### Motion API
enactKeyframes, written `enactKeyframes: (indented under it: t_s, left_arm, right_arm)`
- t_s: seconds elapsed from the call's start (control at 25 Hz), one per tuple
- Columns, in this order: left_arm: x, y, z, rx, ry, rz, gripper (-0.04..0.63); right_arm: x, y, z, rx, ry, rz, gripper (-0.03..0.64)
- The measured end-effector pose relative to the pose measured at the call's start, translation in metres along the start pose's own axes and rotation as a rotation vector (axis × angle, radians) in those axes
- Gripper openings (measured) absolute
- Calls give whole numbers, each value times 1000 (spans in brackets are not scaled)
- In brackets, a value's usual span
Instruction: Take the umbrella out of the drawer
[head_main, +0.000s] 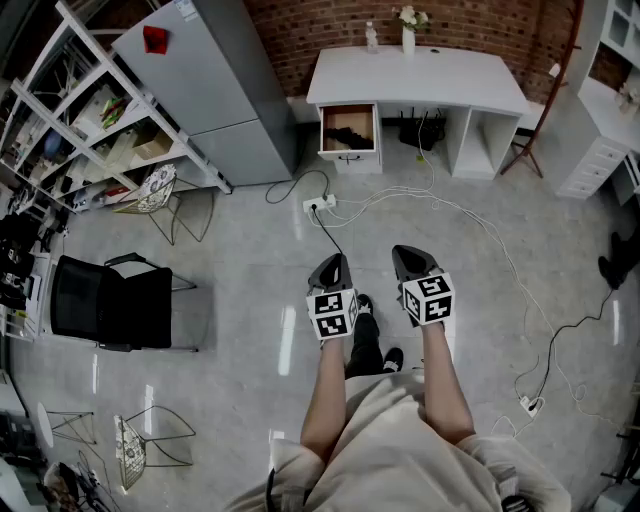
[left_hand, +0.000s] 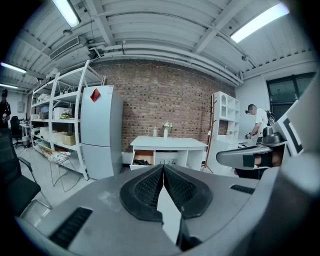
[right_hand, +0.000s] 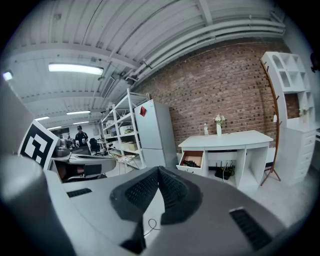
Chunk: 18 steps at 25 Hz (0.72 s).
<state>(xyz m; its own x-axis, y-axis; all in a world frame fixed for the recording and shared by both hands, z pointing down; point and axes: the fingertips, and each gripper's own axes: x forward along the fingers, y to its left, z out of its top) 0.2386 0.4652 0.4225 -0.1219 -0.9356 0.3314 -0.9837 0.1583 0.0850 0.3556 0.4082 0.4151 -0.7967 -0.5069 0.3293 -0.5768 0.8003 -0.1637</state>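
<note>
A white desk stands against the brick wall, far ahead of me. Its left drawer is pulled open, and a dark bundle, probably the umbrella, lies inside. The same open drawer shows in the left gripper view and as drawer in the right gripper view. My left gripper and right gripper are held side by side above the floor, well short of the desk. Both are shut, tips touching, with nothing between them.
A grey fridge stands left of the desk, with white shelving beyond it. A power strip and cables trail across the floor between me and the desk. A black chair sits left. A coat stand is right of the desk.
</note>
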Motion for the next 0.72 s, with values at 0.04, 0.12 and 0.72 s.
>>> enactKeyframes:
  t_s: [0.04, 0.12, 0.72]
  left_arm:
    - [1, 2, 0, 3, 9, 3, 11]
    - [2, 6, 2, 4, 19, 7, 11]
    - [23, 30, 14, 4, 3, 6, 11]
  right_arm:
    - [1, -1, 2, -3, 0, -4, 67]
    - [4, -2, 5, -12, 0, -11, 67]
    - [32, -22, 26, 33, -35, -8, 67]
